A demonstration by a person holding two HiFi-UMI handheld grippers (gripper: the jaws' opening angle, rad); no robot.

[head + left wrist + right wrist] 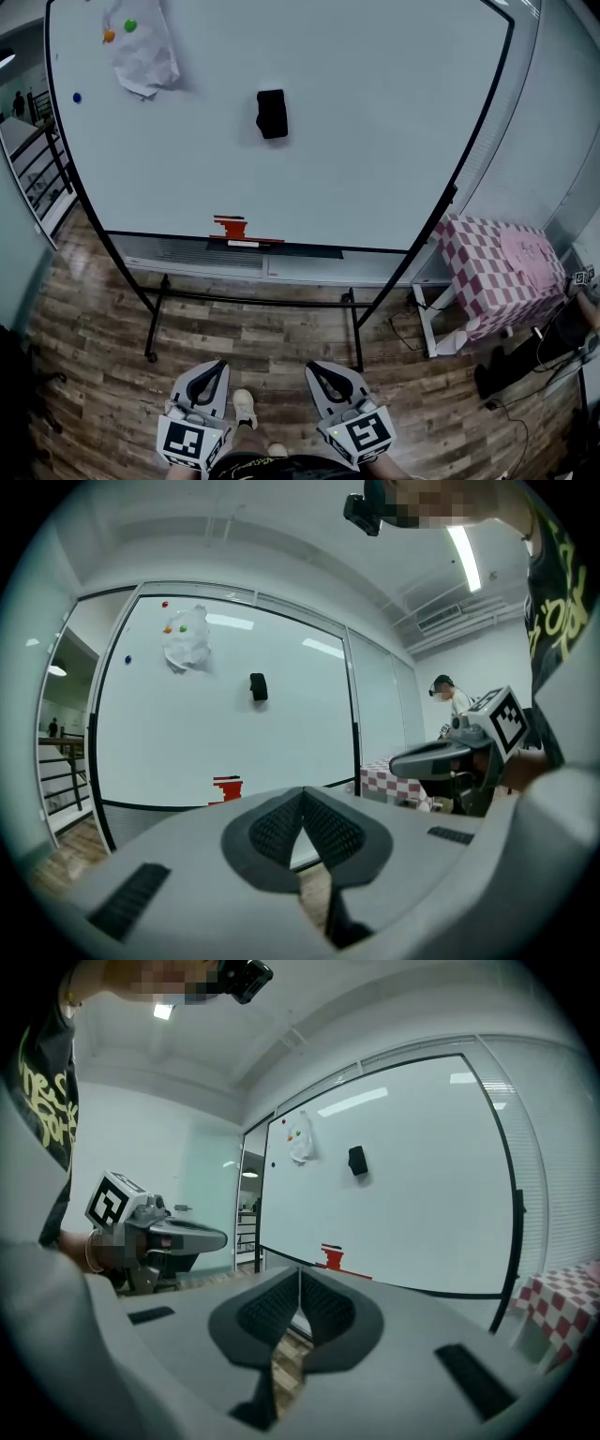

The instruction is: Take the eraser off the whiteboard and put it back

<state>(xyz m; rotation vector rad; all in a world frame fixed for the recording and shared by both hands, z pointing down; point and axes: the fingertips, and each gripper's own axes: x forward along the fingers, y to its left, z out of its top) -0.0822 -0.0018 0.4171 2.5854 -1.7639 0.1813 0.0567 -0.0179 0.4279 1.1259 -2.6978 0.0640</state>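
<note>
Left tool (214, 366) and right tool (317, 367): clamped together, nothing gripped. Black eraser (272, 113) stuck on whiteboard (375, 122), well apart, straight ahead.

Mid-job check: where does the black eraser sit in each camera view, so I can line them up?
Head view: eraser on the whiteboard, upper centre.
Left gripper view: eraser left of centre, above the middle.
Right gripper view: eraser right of centre, above the middle.
Shared landmark: the crumpled paper, up and left of the eraser in all three.
</note>
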